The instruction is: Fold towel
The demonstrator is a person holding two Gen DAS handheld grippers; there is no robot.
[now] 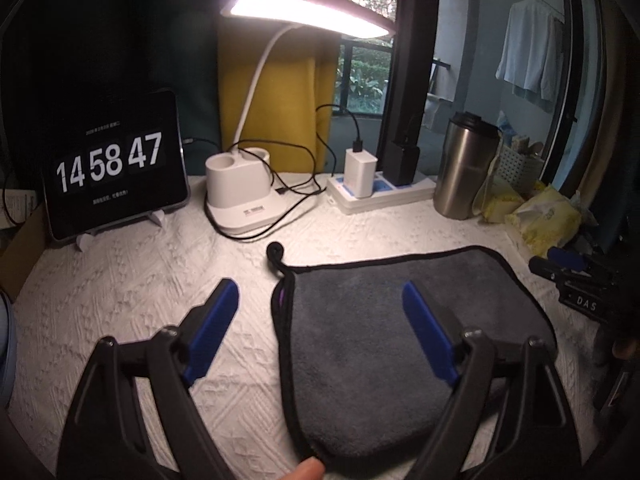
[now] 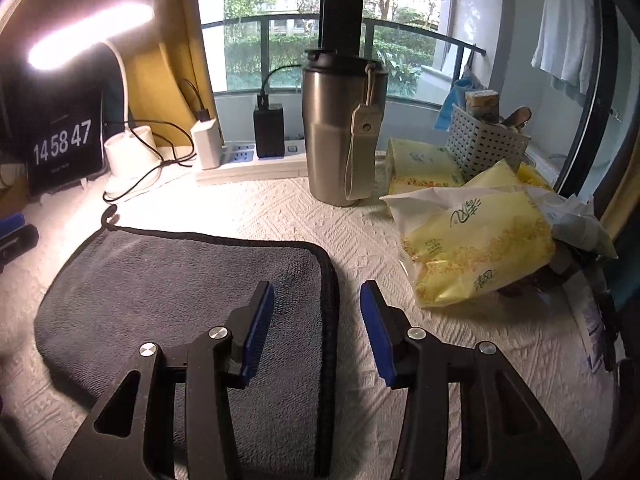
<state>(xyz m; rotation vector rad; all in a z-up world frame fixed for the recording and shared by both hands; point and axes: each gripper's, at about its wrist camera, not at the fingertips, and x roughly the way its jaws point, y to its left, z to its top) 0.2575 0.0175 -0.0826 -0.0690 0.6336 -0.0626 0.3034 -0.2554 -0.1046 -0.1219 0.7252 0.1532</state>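
Observation:
A grey towel with black trim lies folded flat on the white textured table cover; a black hanging loop sticks out at its far left corner. My left gripper is open and empty, straddling the towel's left edge. In the right wrist view the towel lies at left and centre. My right gripper is open and empty, straddling the towel's right edge. The right gripper also shows at the right edge of the left wrist view.
Along the back stand a tablet clock, a white desk lamp base, a power strip with chargers and a steel tumbler. Yellow tissue packs and a grey basket crowd the right side.

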